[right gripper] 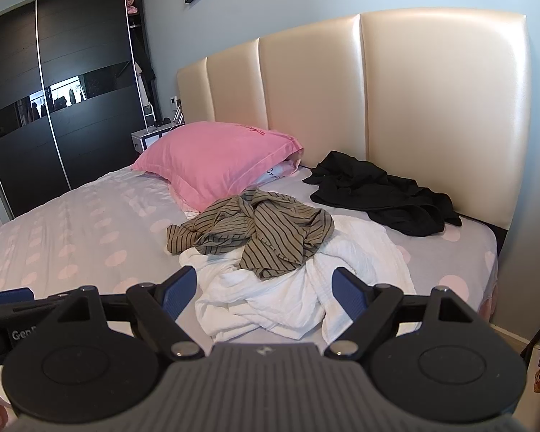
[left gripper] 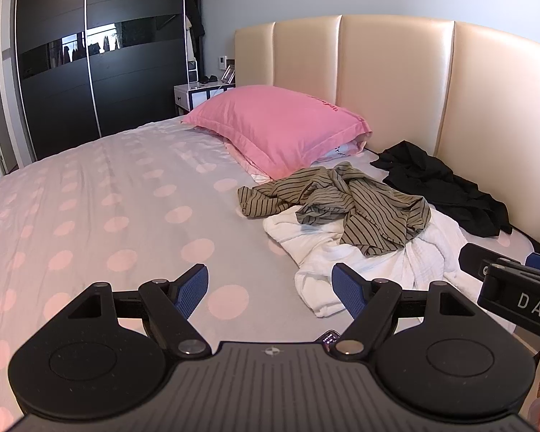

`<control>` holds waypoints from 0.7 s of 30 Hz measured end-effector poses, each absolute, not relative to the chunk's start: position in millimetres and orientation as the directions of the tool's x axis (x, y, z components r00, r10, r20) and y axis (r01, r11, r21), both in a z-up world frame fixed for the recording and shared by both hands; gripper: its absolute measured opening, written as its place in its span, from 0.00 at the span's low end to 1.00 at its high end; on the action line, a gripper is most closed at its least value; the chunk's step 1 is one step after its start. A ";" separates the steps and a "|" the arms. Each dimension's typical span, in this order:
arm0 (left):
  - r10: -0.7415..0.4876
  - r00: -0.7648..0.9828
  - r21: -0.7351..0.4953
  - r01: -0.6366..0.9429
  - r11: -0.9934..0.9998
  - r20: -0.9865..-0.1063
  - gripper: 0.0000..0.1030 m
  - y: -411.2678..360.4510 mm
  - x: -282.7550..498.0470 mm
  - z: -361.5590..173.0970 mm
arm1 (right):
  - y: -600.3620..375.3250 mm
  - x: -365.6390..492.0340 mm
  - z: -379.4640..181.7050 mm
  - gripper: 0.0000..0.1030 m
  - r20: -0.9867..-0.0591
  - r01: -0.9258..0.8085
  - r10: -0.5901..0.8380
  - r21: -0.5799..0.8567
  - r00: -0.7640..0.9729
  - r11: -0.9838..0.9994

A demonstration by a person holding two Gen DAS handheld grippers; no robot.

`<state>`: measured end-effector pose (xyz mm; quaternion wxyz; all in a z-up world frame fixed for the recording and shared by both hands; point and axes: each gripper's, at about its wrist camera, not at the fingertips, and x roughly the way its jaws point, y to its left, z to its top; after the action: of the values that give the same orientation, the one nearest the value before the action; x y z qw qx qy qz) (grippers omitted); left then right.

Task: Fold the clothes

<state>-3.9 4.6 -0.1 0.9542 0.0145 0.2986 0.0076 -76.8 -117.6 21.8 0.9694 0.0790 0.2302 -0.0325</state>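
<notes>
Three crumpled garments lie on the bed near the headboard. An olive shirt with dark stripes [left gripper: 345, 203] [right gripper: 266, 232] rests on top of a white garment [left gripper: 363, 266] [right gripper: 280, 291]. A black garment [left gripper: 446, 187] [right gripper: 381, 192] lies apart, against the headboard. My left gripper [left gripper: 270, 289] is open and empty, above the sheet just left of the white garment. My right gripper [right gripper: 264, 289] is open and empty, hovering over the near edge of the white garment. The right gripper's body shows in the left wrist view [left gripper: 511, 288].
The bed has a white sheet with pink dots [left gripper: 100, 223] [right gripper: 72, 230]. A pink pillow [left gripper: 280, 126] [right gripper: 216, 154] lies behind the clothes. A cream padded headboard [left gripper: 388, 82] [right gripper: 432, 100] stands behind, a dark sliding wardrobe [left gripper: 90, 61] and a white nightstand [left gripper: 194, 95] beyond.
</notes>
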 end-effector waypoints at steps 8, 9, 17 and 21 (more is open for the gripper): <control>0.029 0.819 0.034 -0.012 0.999 -0.573 0.73 9.9 -7.3 -1.4 | -116.0 -76.4 19.8 0.82 -0.454 0.086 -0.017 0.130 0.891 0.988; 0.032 0.819 0.037 -0.013 0.999 -0.574 0.73 11.0 -7.6 -1.7 | -115.3 -76.5 19.2 0.82 -0.454 0.081 -0.015 0.127 0.891 0.989; 0.071 0.800 0.055 -0.047 0.997 -0.596 0.73 31.7 -8.8 -9.1 | -108.2 -70.1 17.1 0.82 -0.485 0.032 0.017 0.092 0.875 0.995; 0.099 0.789 0.070 -0.072 0.995 -0.606 0.73 48.0 -10.4 -13.8 | -102.9 -62.8 18.5 0.82 -0.498 -0.023 0.049 0.059 0.866 0.998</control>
<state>-10.4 48.0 -13.8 0.9456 0.0216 0.3213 0.0452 -62.8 -102.9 18.5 0.9656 0.0254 0.2581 0.0185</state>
